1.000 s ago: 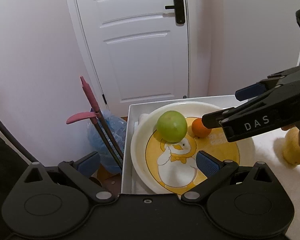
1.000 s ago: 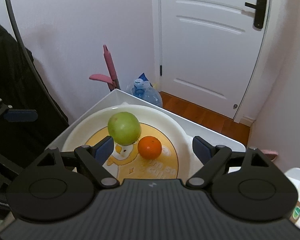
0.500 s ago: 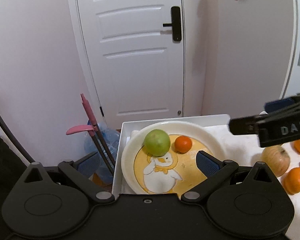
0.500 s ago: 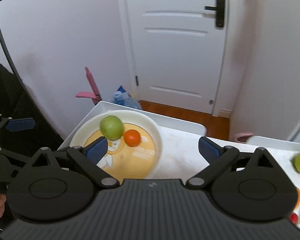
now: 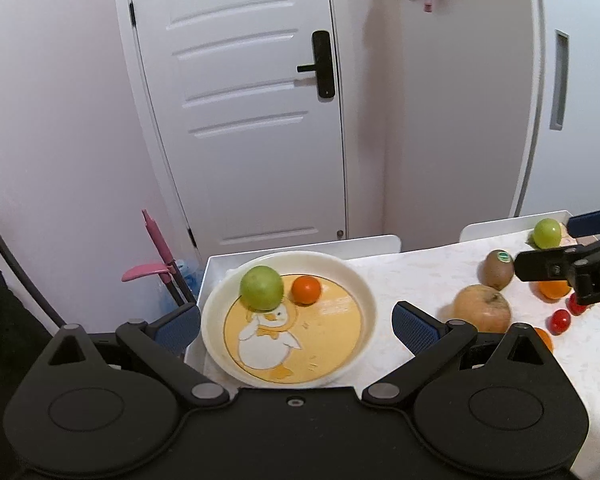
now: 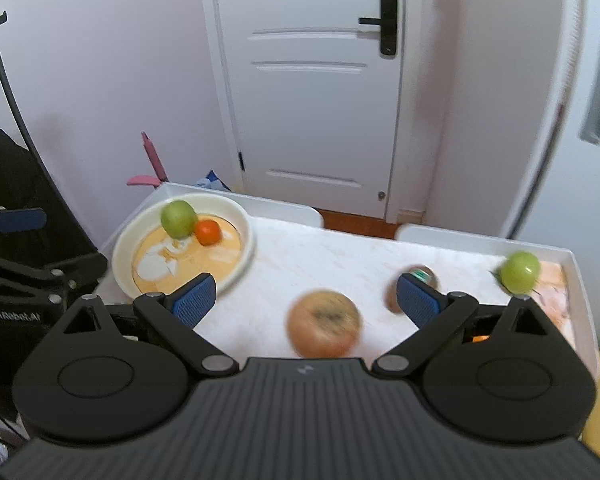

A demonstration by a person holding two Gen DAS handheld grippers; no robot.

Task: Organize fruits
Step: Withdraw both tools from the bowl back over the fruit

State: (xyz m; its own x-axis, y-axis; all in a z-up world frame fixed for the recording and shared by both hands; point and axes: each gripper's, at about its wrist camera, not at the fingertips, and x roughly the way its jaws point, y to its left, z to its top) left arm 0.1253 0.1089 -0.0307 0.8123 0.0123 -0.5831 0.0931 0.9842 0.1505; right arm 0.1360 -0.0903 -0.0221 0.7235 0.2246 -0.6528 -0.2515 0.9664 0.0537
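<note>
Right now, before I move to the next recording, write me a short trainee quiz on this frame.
1. True or false: the plate holds exactly two fruits.
2. Which fruit lies nearest the right gripper, in line with the gap between its fingers? A. green apple B. russet apple C. kiwi
3. Fill in: both grippers are ____ and hold nothing.

Key: 1. True: the green apple and a small orange. 2. B; it lies on the table, off the plate. 3. Open; the left gripper frames the plate.
</note>
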